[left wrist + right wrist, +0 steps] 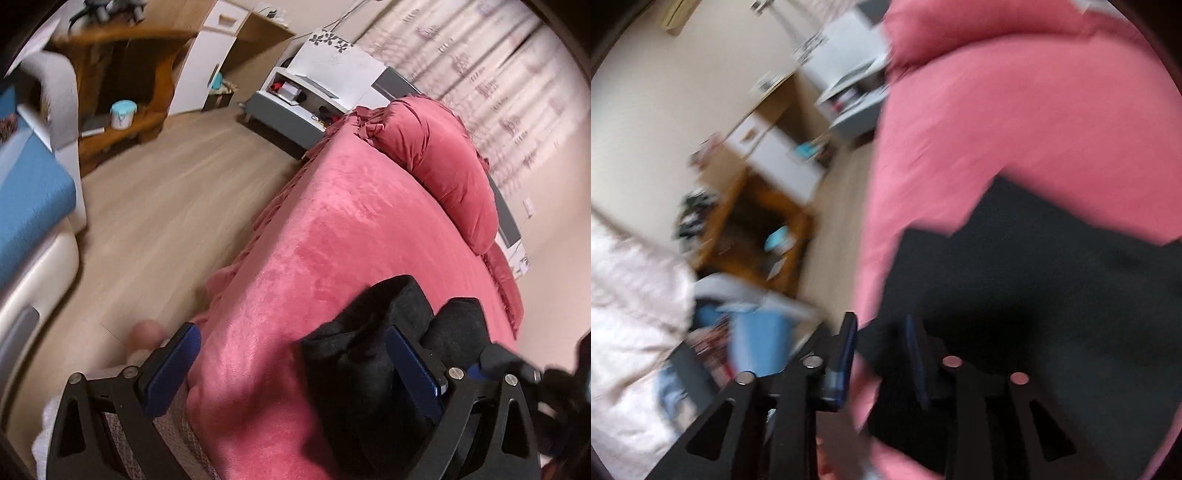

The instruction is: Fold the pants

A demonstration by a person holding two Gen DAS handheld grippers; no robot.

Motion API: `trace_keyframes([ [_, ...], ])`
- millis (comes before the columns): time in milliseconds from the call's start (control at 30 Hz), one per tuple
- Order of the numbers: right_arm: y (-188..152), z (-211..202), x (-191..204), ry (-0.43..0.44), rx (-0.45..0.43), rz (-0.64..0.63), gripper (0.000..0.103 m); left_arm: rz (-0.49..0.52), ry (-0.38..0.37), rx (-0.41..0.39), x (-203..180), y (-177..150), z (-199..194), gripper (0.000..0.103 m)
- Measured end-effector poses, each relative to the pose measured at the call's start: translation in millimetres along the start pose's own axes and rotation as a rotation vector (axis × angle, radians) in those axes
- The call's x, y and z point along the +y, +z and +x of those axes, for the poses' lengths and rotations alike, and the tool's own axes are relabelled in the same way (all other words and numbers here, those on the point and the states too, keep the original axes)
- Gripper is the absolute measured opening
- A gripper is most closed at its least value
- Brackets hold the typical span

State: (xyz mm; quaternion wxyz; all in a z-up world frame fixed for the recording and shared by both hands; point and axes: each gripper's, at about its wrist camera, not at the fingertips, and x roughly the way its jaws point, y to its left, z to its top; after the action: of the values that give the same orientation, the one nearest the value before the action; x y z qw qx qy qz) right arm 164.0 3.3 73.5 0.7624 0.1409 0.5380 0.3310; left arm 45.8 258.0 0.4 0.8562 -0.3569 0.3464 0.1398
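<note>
Black pants point(369, 354) lie bunched on the pink bed cover point(332, 229) near the bed's front end. My left gripper point(291, 330) hangs over the bed edge, open wide; its right finger point(413, 369) stands in front of the bunched cloth and the pads press on nothing. The right wrist view is blurred. There the pants point(1034, 295) spread dark across the pink cover point(1015, 122). My right gripper point(880, 319) is at their left edge with a narrow gap between its fingers. An edge of black cloth shows in that gap, with neither pad pressing on it.
A pink pillow point(436, 155) lies at the bed's far end, with a white nightstand point(325, 74) beyond it. Wooden floor point(166, 206) runs left of the bed, toward a blue-covered seat point(29, 206) and a wooden shelf point(122, 74). A white quilted sleeve point(631, 314) fills the lower left.
</note>
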Motion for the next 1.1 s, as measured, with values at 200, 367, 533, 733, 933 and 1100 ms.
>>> trace_keyframes([
  [200, -16, -52, -20, 0.061, -0.142, -0.006, 0.031, 0.041, -0.107, -0.039, -14, -3, -12, 0.100],
  [367, -50, -130, -90, -0.130, -0.322, 0.073, 0.034, 0.190, -0.225, 0.013, -50, -15, -11, 0.100],
  [533, -88, -161, -155, -0.279, -0.340, 0.179, 0.035, 0.338, -0.238, 0.114, -86, -32, 3, 0.100],
  [733, -86, -184, -202, -0.284, -0.369, 0.260, 0.038, 0.460, -0.124, 0.250, -101, -53, 33, 0.093],
  [933, -9, -151, -173, -0.306, -0.258, 0.002, 0.038, 0.501, -0.093, 0.224, -97, -64, 21, 0.069],
  [1100, 10, -98, -144, -0.312, -0.012, -0.324, 0.042, 0.458, -0.108, 0.241, -87, -63, 17, 0.060],
])
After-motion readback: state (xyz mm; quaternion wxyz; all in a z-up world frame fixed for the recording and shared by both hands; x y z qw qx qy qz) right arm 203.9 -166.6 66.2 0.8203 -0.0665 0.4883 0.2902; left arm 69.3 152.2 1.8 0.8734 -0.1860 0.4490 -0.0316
